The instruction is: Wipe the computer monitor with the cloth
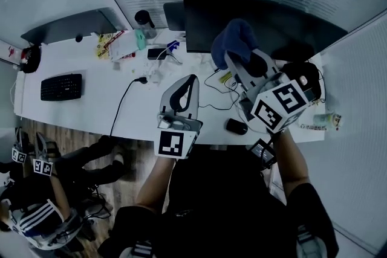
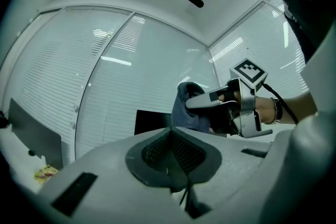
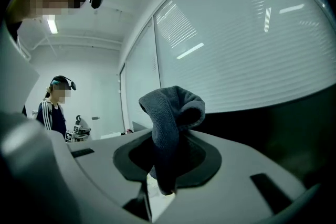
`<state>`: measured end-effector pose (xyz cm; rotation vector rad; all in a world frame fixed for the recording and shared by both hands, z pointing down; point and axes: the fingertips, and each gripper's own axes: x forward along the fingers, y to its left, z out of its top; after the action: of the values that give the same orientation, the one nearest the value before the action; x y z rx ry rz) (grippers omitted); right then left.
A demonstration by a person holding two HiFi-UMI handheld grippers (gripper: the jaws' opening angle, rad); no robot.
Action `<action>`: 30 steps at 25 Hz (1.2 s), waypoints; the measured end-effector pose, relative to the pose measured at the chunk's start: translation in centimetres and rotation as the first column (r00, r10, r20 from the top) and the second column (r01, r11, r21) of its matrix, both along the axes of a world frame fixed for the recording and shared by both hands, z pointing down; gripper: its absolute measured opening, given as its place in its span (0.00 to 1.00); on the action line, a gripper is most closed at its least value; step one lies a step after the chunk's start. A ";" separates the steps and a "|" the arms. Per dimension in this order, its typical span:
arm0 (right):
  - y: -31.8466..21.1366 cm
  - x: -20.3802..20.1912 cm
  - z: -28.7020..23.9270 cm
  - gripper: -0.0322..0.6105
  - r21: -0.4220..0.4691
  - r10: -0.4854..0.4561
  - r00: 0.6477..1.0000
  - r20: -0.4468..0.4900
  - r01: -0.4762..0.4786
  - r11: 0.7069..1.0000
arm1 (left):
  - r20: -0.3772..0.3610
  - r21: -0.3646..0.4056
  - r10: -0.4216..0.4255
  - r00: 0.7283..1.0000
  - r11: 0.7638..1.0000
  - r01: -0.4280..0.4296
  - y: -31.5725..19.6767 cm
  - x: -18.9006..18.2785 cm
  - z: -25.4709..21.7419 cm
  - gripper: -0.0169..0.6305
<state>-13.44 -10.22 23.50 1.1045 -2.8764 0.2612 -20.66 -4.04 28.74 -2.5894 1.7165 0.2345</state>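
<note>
In the head view the black monitor (image 1: 266, 18) stands at the back of the white desk (image 1: 91, 112). My right gripper (image 1: 233, 56) is shut on a bunched blue cloth (image 1: 234, 38), which it holds up in front of the screen's lower left part. Its own view shows the cloth (image 3: 170, 113) rising from the shut jaws (image 3: 167, 139), with the dark screen (image 3: 273, 134) to the right. My left gripper (image 1: 193, 78) hovers over the desk left of the right one, shut with nothing in it. From its jaws (image 2: 171, 134) I see the cloth (image 2: 189, 107) and monitor (image 2: 151, 122).
A keyboard (image 1: 61, 86) lies at the desk's left, a mouse (image 1: 236, 126) near the front edge, a dark cup (image 1: 144, 22) and small clutter (image 1: 118, 45) at the back. Cables (image 1: 124, 103) cross the middle. Another person (image 1: 42, 214) sits at lower left.
</note>
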 end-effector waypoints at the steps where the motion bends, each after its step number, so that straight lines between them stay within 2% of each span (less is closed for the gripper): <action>1: -0.6 -0.5 -0.1 0.17 -0.004 -0.008 1.000 0.000 0.008 1.000 | 0.001 0.000 -0.005 1.000 1.000 0.005 -0.4 -0.2 0.1 0.04; 7: -4.1 -3.0 0.4 0.17 -0.071 0.007 1.000 0.002 -0.007 0.997 | -0.006 -0.036 -0.024 1.000 0.999 0.024 -1.1 -1.4 1.0 0.04; 17: -8.3 -7.2 0.2 0.17 -0.098 0.014 1.000 0.016 -0.012 0.995 | -0.060 -0.016 -0.022 0.998 1.000 0.021 -1.7 -3.0 1.1 0.04; 26: -10.2 -9.1 -0.4 0.17 -0.111 -0.029 0.998 0.056 0.035 0.993 | -0.036 0.003 -0.033 0.999 0.999 0.033 -2.0 -3.3 1.0 0.04; 30: -10.8 -8.7 -0.4 0.17 -0.123 0.001 0.997 0.079 0.008 0.992 | -0.036 0.012 -0.047 0.998 0.999 0.048 -1.2 -3.5 1.4 0.04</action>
<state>-22.16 -21.05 23.13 1.0916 -2.8835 0.4851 -24.13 -5.26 30.14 -2.5472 1.7796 0.2914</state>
